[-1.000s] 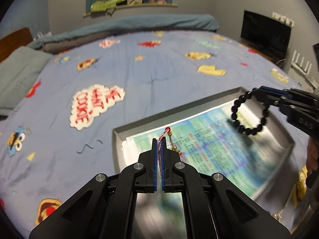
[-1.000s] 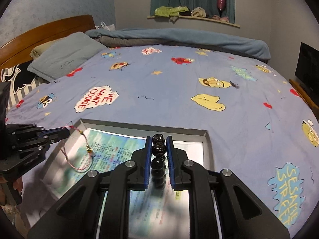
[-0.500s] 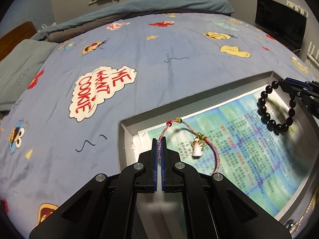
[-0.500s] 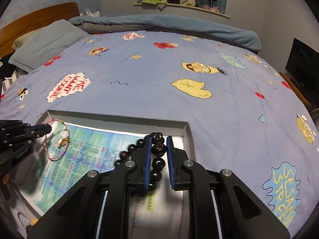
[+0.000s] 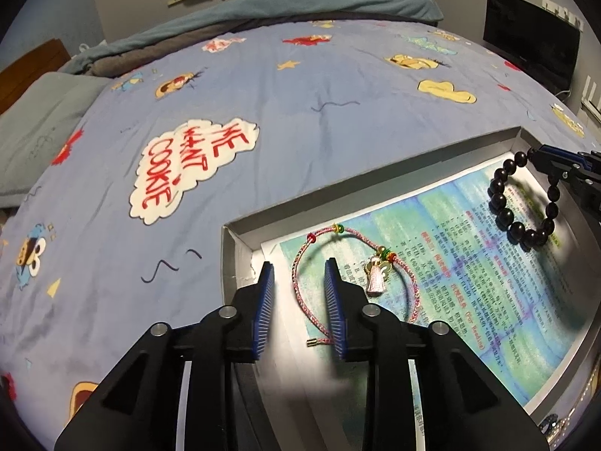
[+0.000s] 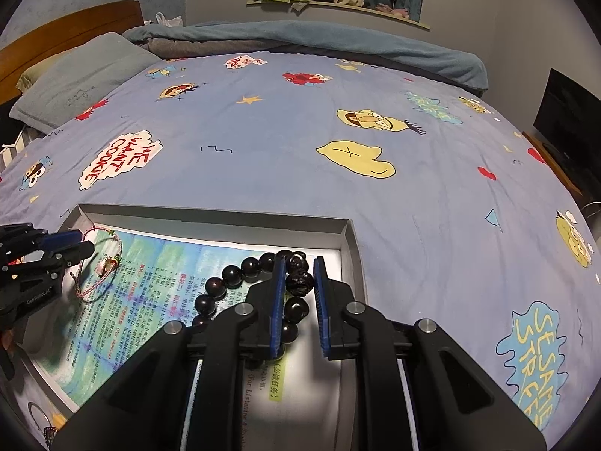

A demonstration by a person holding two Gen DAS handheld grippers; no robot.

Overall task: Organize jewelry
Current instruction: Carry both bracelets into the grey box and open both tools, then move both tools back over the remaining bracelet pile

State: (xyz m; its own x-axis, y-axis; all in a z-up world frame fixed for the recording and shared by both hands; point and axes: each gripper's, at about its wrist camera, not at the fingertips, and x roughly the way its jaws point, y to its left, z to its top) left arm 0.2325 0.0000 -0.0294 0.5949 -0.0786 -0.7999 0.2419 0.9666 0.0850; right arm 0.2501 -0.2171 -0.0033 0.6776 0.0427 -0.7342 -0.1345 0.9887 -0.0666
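Note:
A shallow grey tray [image 5: 375,191] lined with a printed sheet lies on the bed. A pink cord bracelet [image 5: 300,263] with a tassel charm lies flat in the tray's left part, between my left gripper's [image 5: 298,282] open jaws. A black bead bracelet [image 6: 229,276] lies in the tray's right part. My right gripper [image 6: 296,282] is open, its jaws either side of the carved beads. The bead bracelet also shows in the left wrist view [image 5: 503,214], beside the right gripper [image 5: 563,165]. The left gripper [image 6: 80,246] and cord bracelet [image 6: 90,285] show in the right wrist view.
The tray sits on a blue cartoon-print bedspread [image 6: 300,143]. A grey pillow [image 6: 75,75] and wooden headboard [image 6: 75,22] are at far left, a dark TV [image 5: 533,49] at right. More jewelry [image 6: 41,421] lies outside the tray's near edge.
Both grippers have opened. The pink cord bracelet and the black bead bracelet, held half a second ago, now lie in the tray. Both grippers moved lower toward the tray.

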